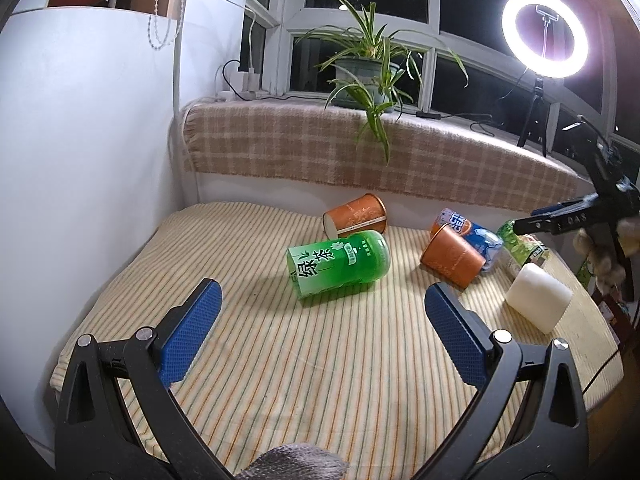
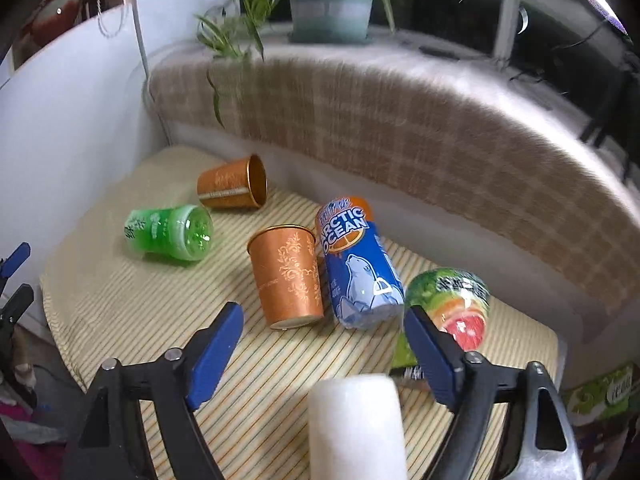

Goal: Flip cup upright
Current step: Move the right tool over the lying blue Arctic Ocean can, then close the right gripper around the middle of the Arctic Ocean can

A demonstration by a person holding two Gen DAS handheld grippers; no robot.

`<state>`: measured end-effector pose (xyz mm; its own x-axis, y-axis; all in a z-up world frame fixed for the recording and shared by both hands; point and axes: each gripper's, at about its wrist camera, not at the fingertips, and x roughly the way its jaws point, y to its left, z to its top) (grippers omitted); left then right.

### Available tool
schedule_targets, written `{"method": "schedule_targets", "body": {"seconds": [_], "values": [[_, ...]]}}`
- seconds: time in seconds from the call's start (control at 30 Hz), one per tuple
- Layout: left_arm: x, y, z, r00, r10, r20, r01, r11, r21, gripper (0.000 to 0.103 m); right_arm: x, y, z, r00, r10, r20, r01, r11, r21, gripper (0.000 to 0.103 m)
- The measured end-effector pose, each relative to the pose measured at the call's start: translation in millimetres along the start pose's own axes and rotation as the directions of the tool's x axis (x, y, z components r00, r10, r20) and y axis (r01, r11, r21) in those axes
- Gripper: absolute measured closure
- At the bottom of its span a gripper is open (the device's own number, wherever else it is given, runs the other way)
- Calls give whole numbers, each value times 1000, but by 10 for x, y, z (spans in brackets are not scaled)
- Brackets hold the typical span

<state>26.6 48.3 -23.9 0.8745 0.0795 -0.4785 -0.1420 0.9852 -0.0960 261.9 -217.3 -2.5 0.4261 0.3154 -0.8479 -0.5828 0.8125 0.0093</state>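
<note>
Several cups lie on their sides on a striped cloth. A green tea cup (image 1: 338, 264) (image 2: 170, 232) lies in the middle, just ahead of my open, empty left gripper (image 1: 322, 304). An orange cup (image 1: 356, 214) (image 2: 234, 188) lies behind it. A second orange cup (image 1: 452, 256) (image 2: 288, 276) lies to the right, next to a blue Arctic Ocean cup (image 1: 476, 236) (image 2: 360, 272) and a green fruit-print cup (image 1: 520, 244) (image 2: 456, 304). My right gripper (image 2: 324, 328) is open and empty, just short of the second orange cup. A white cup (image 1: 538, 302) (image 2: 356, 428) lies between its fingers, low in view.
The striped cloth (image 1: 320, 360) covers a small table against a white wall (image 1: 80, 160). A plaid-covered ledge (image 1: 400, 164) runs behind it, with a potted plant (image 1: 364, 76) and a ring light (image 1: 544, 34) on a tripod. The right gripper shows in the left wrist view (image 1: 560, 220).
</note>
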Motion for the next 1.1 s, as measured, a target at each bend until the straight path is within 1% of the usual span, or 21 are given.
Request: {"method": "schedule_targets", "body": {"seconds": [0.2, 0.3, 0.37, 0.57, 0.93, 1.1], "values": [[106, 61, 21, 999, 28, -18, -28, 1000, -9, 0, 362, -170, 261, 995, 19, -94, -22, 999, -31, 28], [160, 99, 29, 999, 43, -29, -44, 999, -20, 0, 508, -244, 348, 989, 49, -143, -56, 997, -44, 28], [196, 123, 34, 998, 50, -36, -51, 998, -24, 0, 603, -255, 396, 984, 46, -170, -57, 996, -64, 30], [265, 187, 36, 997, 66, -47, -67, 997, -27, 0, 781, -269, 516, 973, 54, -226, -78, 992, -95, 30], [337, 241, 34, 995, 78, -67, -81, 996, -37, 0, 1100, -233, 557, 950, 14, -312, -66, 986, -155, 30], [356, 283, 37, 994, 84, -72, -88, 995, -49, 0, 1257, -216, 580, 940, 3, -342, -62, 985, -160, 30]]}}
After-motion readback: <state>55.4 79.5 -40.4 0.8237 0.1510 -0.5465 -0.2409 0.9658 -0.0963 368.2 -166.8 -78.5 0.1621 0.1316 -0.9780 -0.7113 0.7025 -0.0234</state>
